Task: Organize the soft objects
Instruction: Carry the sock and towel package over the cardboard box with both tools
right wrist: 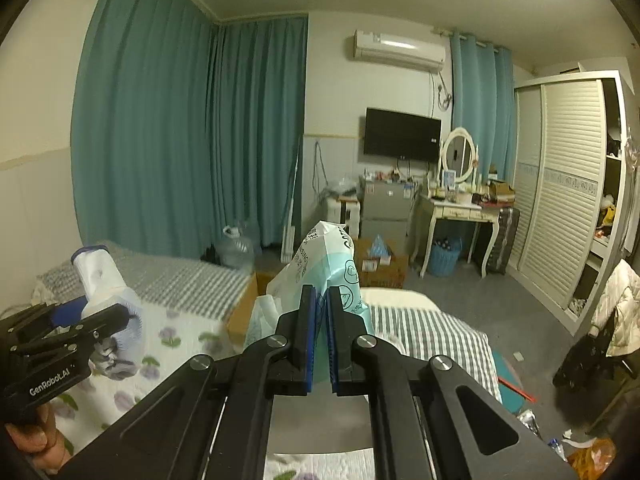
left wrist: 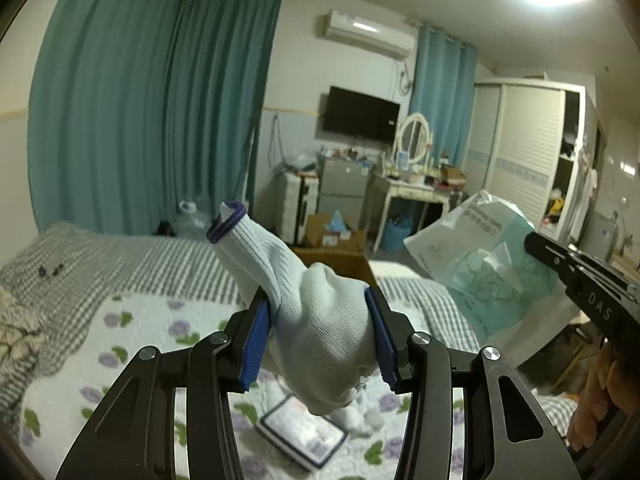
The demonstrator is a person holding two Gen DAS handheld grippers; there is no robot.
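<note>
**Q:** What am I holding, and where is it?

**A:** My left claw (left wrist: 320, 334) is clamped on a white knit glove (left wrist: 316, 320) with a purple cuff. The blue pads press its bunched middle from both sides, so the cuff sticks up and the fingers dangle below. It hangs in the air above the bed (left wrist: 168, 280), over the floral quilt (left wrist: 132, 344).

**Q:** And my right side?

**A:** My right claw (right wrist: 322, 340) is closed almost fully on a thin edge of a teal and white tissue pack (right wrist: 324, 268), which stands up from the pinch, also lifted over the bed.

**Q:** Why hold both aloft?

**A:** I judge both soft items are being carried to a gathering spot; a cardboard box (right wrist: 240, 312) sits just beyond the bed edge and may be the destination, though I cannot tell.
</note>
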